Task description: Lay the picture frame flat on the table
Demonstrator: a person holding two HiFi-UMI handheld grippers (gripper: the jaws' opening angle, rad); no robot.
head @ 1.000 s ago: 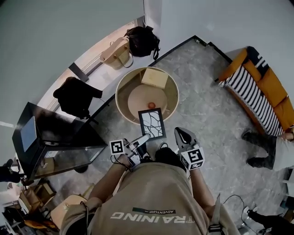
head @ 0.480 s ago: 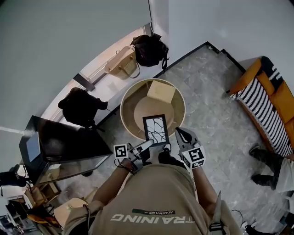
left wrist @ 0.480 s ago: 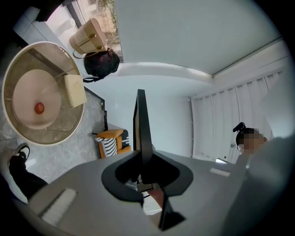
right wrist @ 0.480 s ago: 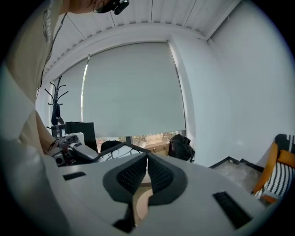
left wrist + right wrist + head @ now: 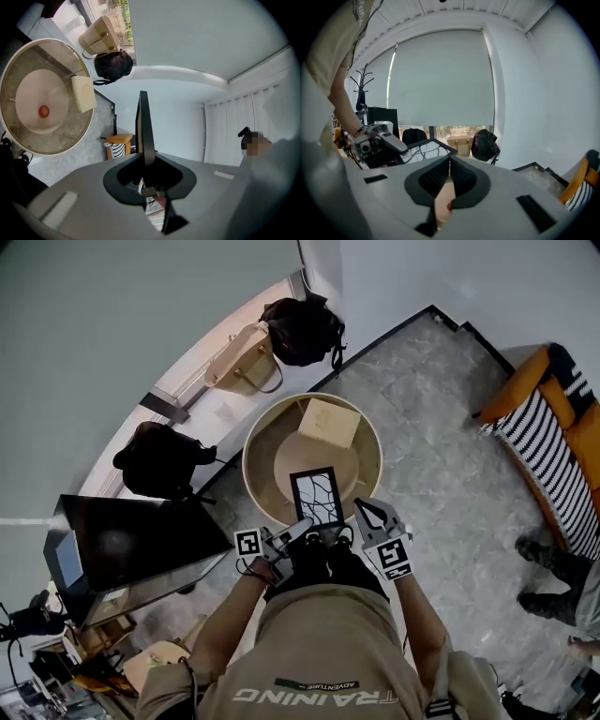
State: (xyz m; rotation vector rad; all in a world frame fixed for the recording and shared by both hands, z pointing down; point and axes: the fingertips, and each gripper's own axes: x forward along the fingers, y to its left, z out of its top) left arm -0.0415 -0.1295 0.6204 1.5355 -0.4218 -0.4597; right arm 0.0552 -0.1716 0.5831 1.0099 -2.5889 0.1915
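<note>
The picture frame (image 5: pixel 316 497), black with a white picture crossed by dark lines, hangs over the near part of the round wooden table (image 5: pixel 258 432). My left gripper (image 5: pixel 307 524) is shut on its lower left edge. In the left gripper view the frame (image 5: pixel 143 124) stands edge-on between the jaws. My right gripper (image 5: pixel 360 509) is just right of the frame, shut with nothing in it. In the right gripper view its jaws meet at the tips (image 5: pixel 449 161), and the frame (image 5: pixel 425 149) and left gripper (image 5: pixel 389 142) lie to the left.
A beige box (image 5: pixel 328 422) sits on the table's far side, and a small red thing (image 5: pixel 43 111) on its pale centre disc. A beige bag (image 5: pixel 239 360) and two black bags (image 5: pixel 302 329) line the window ledge. A black cabinet (image 5: pixel 131 540) is left, an orange striped sofa (image 5: pixel 553 418) right.
Both grippers have moved forward towards the table with the frame, which now hangs over the table's near part. The left grip on the frame is unchanged.
</note>
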